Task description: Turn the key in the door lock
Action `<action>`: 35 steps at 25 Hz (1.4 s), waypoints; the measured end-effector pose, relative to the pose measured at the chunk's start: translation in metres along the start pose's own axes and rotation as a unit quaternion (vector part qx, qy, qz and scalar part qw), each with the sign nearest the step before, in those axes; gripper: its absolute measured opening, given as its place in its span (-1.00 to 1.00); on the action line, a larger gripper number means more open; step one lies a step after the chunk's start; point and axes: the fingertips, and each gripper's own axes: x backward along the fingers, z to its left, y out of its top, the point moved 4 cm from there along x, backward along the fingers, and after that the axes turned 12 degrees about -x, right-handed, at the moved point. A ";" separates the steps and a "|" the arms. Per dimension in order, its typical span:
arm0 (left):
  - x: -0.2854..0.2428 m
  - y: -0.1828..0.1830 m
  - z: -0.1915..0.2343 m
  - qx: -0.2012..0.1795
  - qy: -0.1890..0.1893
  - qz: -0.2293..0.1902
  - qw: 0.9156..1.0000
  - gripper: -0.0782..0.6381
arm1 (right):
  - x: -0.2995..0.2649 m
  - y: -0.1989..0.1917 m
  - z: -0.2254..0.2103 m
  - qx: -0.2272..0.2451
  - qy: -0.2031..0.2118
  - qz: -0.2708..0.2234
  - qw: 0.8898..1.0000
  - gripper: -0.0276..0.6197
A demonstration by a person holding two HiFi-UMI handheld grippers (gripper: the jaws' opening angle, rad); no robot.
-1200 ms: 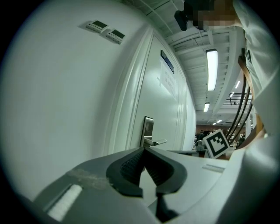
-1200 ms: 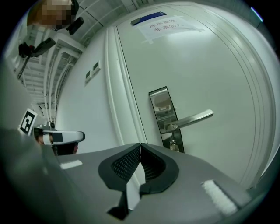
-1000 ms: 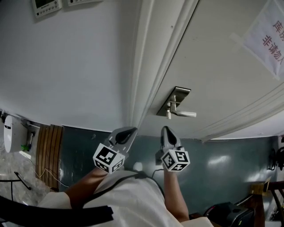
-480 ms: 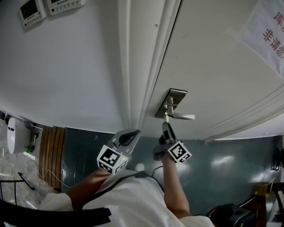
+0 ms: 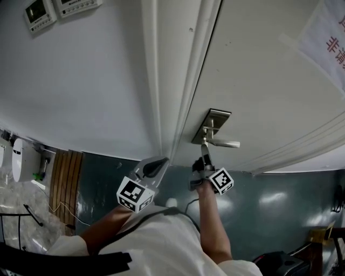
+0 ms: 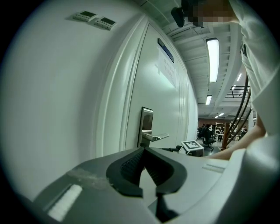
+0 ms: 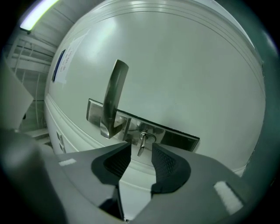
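Observation:
A steel lock plate with a lever handle sits on the white door. The key sticks out of the plate beside the lever. My right gripper is held up to the lock. In the right gripper view this gripper is open; its jaws have just been opening, and the key's end hangs between the tips with neither pad touching it. My left gripper hangs by the door frame, away from the lock. Its jaws are shut with nothing in them.
The door frame runs just left of the lock. A paper notice is taped on the door at upper right. Two wall control panels sit at upper left. A slatted wooden panel and a white device stand at the left.
The right gripper has rolled and moved in to the lock plate, and its jaws have opened around the key. The left gripper has hardly shifted.

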 end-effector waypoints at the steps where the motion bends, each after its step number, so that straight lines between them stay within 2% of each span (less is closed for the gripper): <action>1: 0.001 0.000 0.001 0.000 0.002 0.001 1.000 -0.77 | 0.000 0.000 -0.001 -0.003 -0.002 -0.001 1.000 -0.51; 4: 0.004 -0.001 0.003 0.000 0.006 0.001 1.000 -0.77 | -0.001 0.001 -0.003 0.001 -0.013 -0.001 1.000 -0.73; 11: 0.006 -0.002 0.002 0.000 0.005 0.001 1.000 -0.77 | -0.003 0.001 -0.001 0.016 -0.014 0.001 1.000 -0.78; 17: 0.009 -0.002 0.002 -0.001 0.002 -0.001 1.000 -0.77 | -0.002 -0.001 0.005 0.073 -0.052 0.009 0.996 -0.79; 21: 0.011 -0.001 0.003 -0.003 0.003 -0.003 1.000 -0.77 | -0.004 -0.002 0.010 0.140 -0.071 0.023 0.987 -0.79; 24: 0.014 -0.002 0.004 -0.006 0.003 -0.002 1.000 -0.77 | -0.005 -0.003 0.012 0.184 -0.086 0.031 0.979 -0.79; 27: 0.017 -0.003 0.004 -0.004 0.003 -0.003 1.000 -0.77 | -0.006 -0.003 0.012 0.239 -0.105 0.039 0.965 -0.78; 35: 0.023 -0.005 0.005 -0.002 0.000 -0.006 1.000 -0.77 | -0.007 -0.006 0.013 0.370 -0.154 0.058 0.914 -0.76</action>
